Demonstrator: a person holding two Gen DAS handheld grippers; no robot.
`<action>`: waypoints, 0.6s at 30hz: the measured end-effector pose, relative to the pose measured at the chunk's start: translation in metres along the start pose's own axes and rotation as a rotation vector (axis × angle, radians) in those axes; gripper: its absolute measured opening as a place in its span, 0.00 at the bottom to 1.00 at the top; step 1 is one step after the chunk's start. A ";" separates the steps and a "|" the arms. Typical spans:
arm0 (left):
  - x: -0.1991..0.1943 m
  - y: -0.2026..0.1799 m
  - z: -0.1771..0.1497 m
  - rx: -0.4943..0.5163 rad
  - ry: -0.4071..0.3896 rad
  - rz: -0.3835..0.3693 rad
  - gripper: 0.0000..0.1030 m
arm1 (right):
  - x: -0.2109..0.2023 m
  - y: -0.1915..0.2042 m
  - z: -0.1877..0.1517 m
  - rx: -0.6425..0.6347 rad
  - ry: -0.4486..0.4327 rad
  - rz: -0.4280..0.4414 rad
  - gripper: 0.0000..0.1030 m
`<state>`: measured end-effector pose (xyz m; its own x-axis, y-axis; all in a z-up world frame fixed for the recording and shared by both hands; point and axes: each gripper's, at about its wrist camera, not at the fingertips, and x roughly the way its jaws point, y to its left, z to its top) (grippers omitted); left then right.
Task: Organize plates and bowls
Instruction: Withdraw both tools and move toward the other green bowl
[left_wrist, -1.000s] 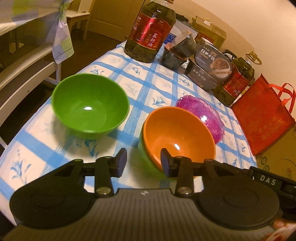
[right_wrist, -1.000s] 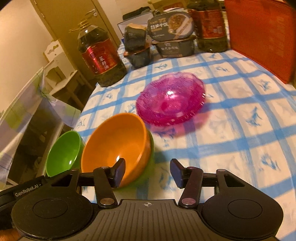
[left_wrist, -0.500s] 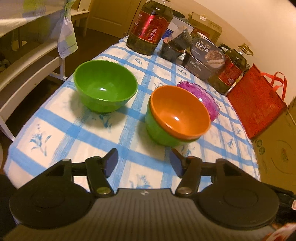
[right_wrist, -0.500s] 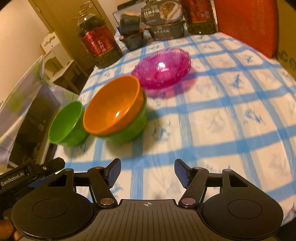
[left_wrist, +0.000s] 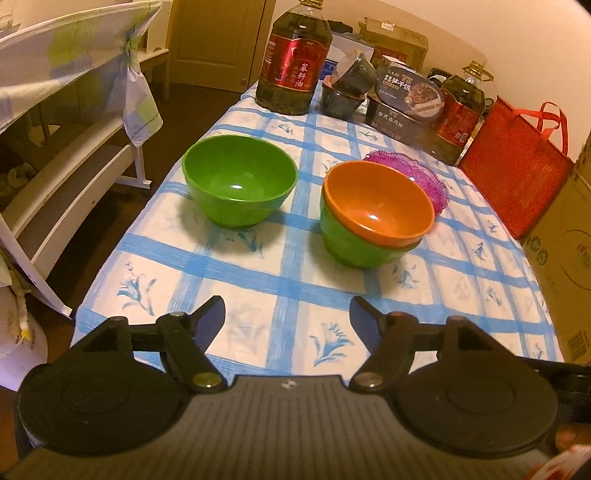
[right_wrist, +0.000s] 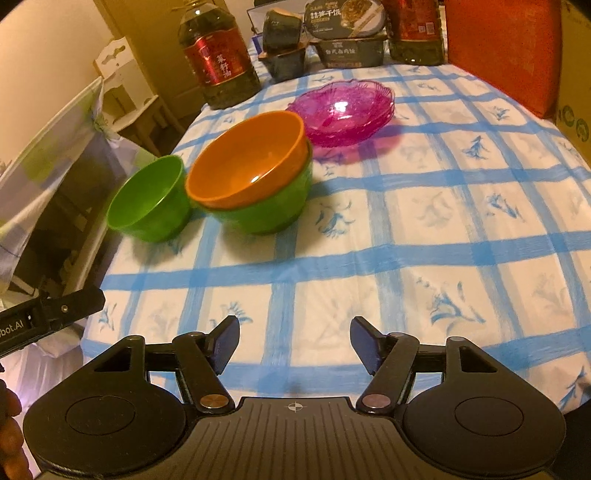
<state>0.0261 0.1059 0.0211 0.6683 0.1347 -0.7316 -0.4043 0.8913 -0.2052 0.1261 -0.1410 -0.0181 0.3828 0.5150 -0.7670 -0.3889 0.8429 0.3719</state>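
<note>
An orange bowl (left_wrist: 376, 201) sits nested, slightly tilted, in a green bowl (left_wrist: 354, 243) mid-table. A second green bowl (left_wrist: 238, 181) stands alone to its left. A stack of pink glass plates (left_wrist: 430, 179) lies just behind the nested bowls. In the right wrist view the orange bowl (right_wrist: 247, 160), the green bowl under it (right_wrist: 273, 206), the lone green bowl (right_wrist: 151, 199) and the pink plates (right_wrist: 343, 109) all show. My left gripper (left_wrist: 287, 317) is open and empty above the table's near edge. My right gripper (right_wrist: 294, 341) is open and empty, also at the near edge.
Two big oil bottles (left_wrist: 291, 62) (left_wrist: 460, 110), dark food tubs (left_wrist: 400, 107) and a red bag (left_wrist: 517, 166) line the far end of the blue-checked tablecloth (left_wrist: 258, 273). A cardboard box (left_wrist: 569, 258) stands right; a white rack (left_wrist: 55, 177) left.
Both grippers have pulled back from the bowls toward the near table edge and opened wider. The orange bowl stays nested in the green bowl.
</note>
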 end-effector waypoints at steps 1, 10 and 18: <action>0.000 0.002 -0.001 0.001 0.002 0.002 0.70 | 0.000 0.002 -0.001 -0.003 0.000 -0.001 0.65; 0.000 0.017 -0.003 -0.013 0.009 0.007 0.75 | 0.005 0.012 -0.001 -0.017 -0.003 -0.008 0.65; 0.002 0.021 0.000 -0.018 0.008 0.005 0.79 | 0.011 0.015 0.001 -0.020 0.009 -0.004 0.65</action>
<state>0.0195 0.1247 0.0152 0.6611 0.1356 -0.7380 -0.4191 0.8825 -0.2132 0.1250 -0.1223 -0.0201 0.3771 0.5104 -0.7728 -0.4041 0.8415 0.3586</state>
